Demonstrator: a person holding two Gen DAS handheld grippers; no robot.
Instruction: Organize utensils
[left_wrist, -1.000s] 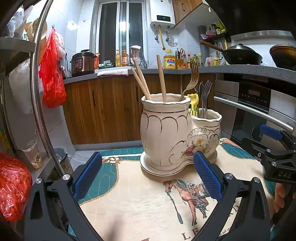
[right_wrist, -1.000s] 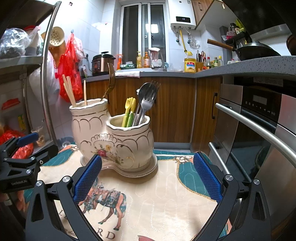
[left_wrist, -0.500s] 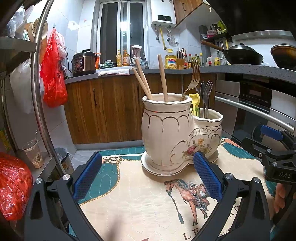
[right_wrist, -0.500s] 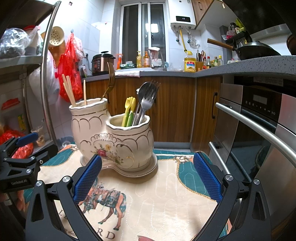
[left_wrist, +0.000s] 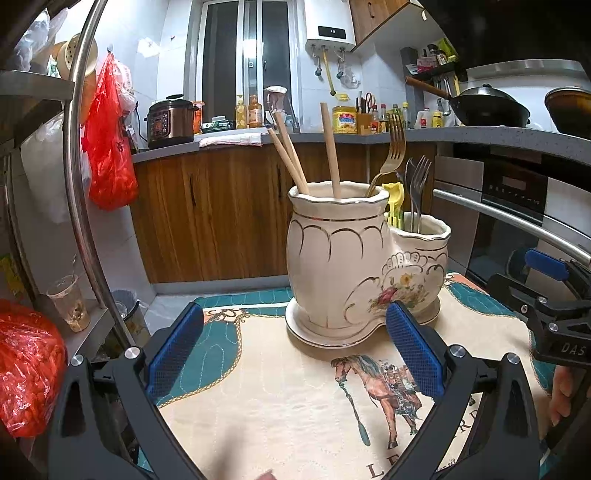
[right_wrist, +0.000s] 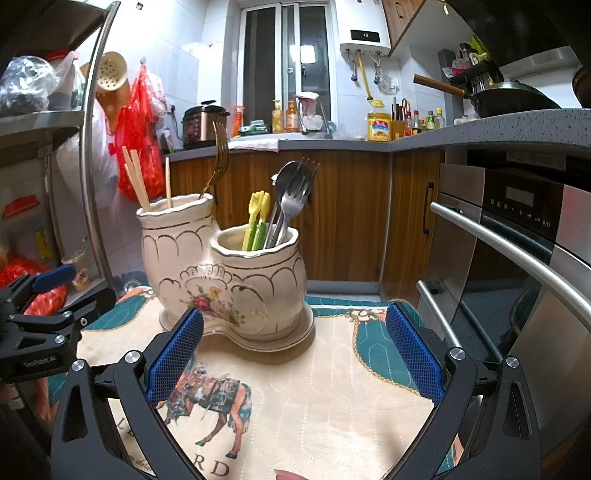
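Holder (right_wrist: 225, 280), cream ceramic, on cloth (right_wrist: 314, 398): chopsticks (left_wrist: 291, 158), gold fork (left_wrist: 391, 147) in tall pot; forks (right_wrist: 291, 199) in short. Left gripper (left_wrist: 295, 354), right gripper (right_wrist: 295, 354): fingers spread, empty.

Bare cloth (right_wrist: 325, 398) before holder (right_wrist: 236, 280); oven handle (right_wrist: 517, 254) crowds right

**Colours and Patterns in View**

The utensil holder (right_wrist: 225, 273) is cream ceramic with gold scallop lines and a red-and-yellow floral motif. It contains tan chopsticks (left_wrist: 291, 155), a gold fork (left_wrist: 395, 142), yellow-green plastic cutlery (right_wrist: 257, 221) and silver forks (right_wrist: 295, 195). The mat (right_wrist: 314, 391) is beige with teal borders and a brown horse print. Gripper pads (right_wrist: 175, 360) are blue on black frames. A red bag (left_wrist: 109, 147) hangs at upper left.
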